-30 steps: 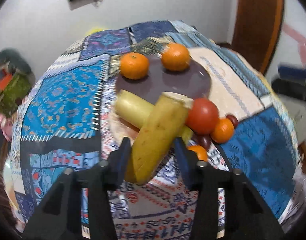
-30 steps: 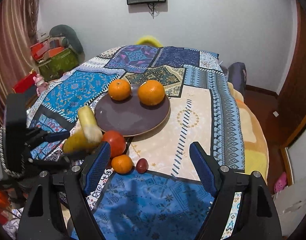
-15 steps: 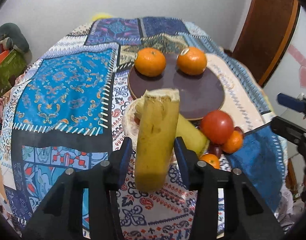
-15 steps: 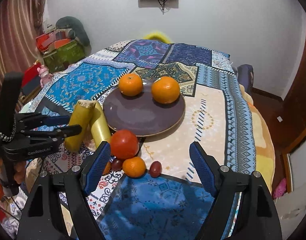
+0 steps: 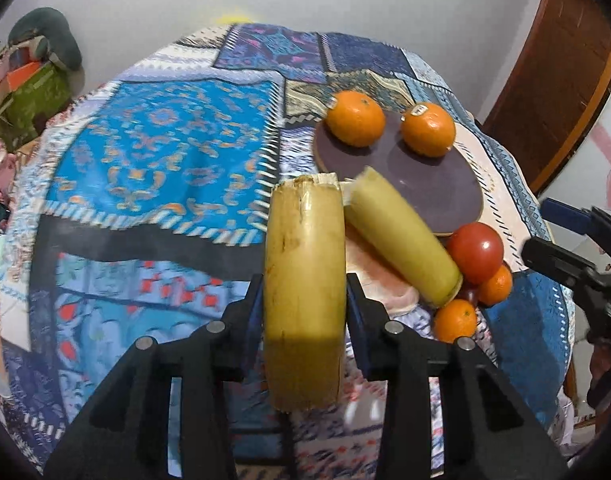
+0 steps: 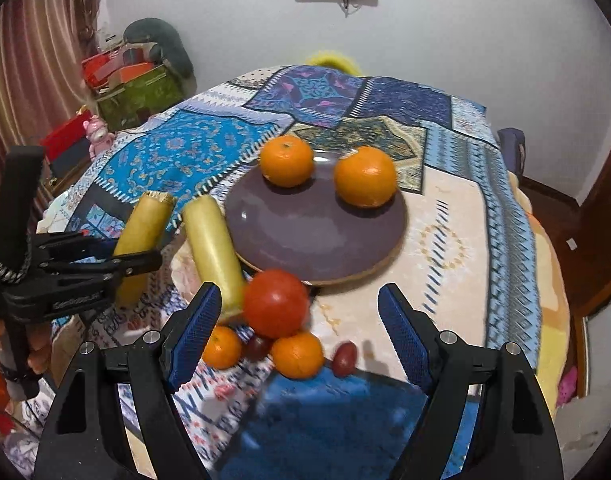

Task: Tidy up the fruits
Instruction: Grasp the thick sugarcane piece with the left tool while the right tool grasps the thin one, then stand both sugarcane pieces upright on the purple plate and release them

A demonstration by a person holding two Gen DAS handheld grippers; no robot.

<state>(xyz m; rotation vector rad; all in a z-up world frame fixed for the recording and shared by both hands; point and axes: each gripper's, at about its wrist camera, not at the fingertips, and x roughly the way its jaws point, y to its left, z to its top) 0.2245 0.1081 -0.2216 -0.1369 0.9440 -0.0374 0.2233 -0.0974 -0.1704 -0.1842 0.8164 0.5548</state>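
- The left gripper (image 5: 304,300) grips a banana piece (image 5: 303,280) above the cloth (image 5: 157,160), its jaws closing on it.
- A second banana piece (image 5: 401,240) lies just right of it, near the purple plate (image 5: 433,184) holding two oranges (image 5: 355,119).
- The right gripper (image 6: 301,336) hovers wide and empty over the tomato (image 6: 275,304), small oranges (image 6: 297,354) and grapes (image 6: 344,353).

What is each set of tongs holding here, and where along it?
Left tongs, closing, clamp a banana piece across its middle. Right tongs are open, holding nothing.
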